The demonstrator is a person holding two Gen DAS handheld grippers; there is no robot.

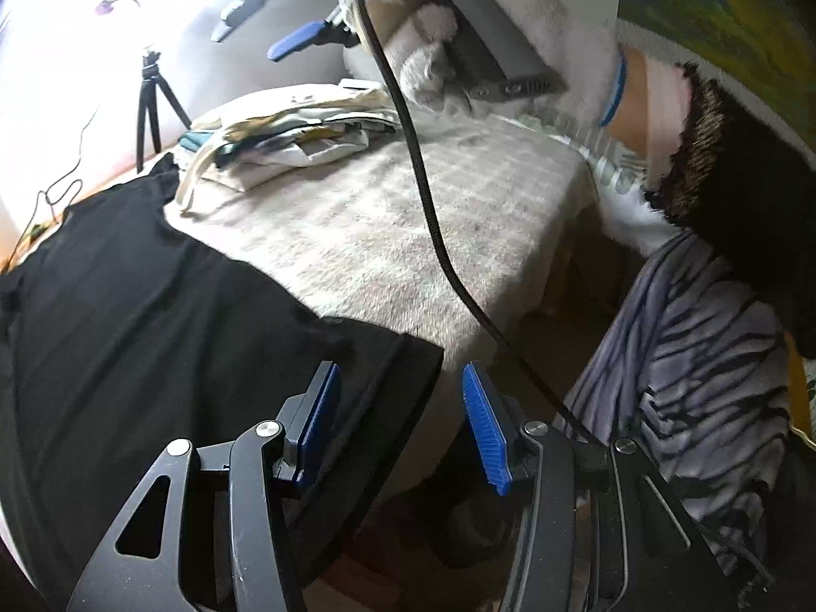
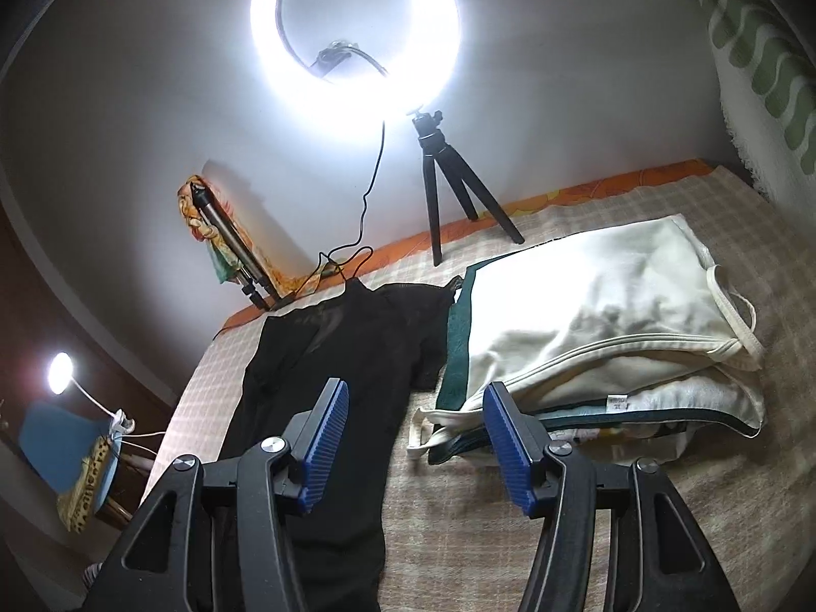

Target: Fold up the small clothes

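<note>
The black top (image 2: 331, 357) lies flat on the bed (image 2: 510, 535), spread for folding, its hem corner between my wide left tongs (image 1: 403, 418). My right tongs (image 2: 415, 438) hover wide; the folded pile (image 2: 586, 316) sits just right.

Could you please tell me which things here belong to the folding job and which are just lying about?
Job: flat black thin garment; stack of folded cream and green clothes; checked beige blanket.
Lying about: glowing ring light; small black tripod; small desk lamp.

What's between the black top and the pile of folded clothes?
Only a strip of the checked blanket separates the black top from the pile, in the right wrist view.
</note>
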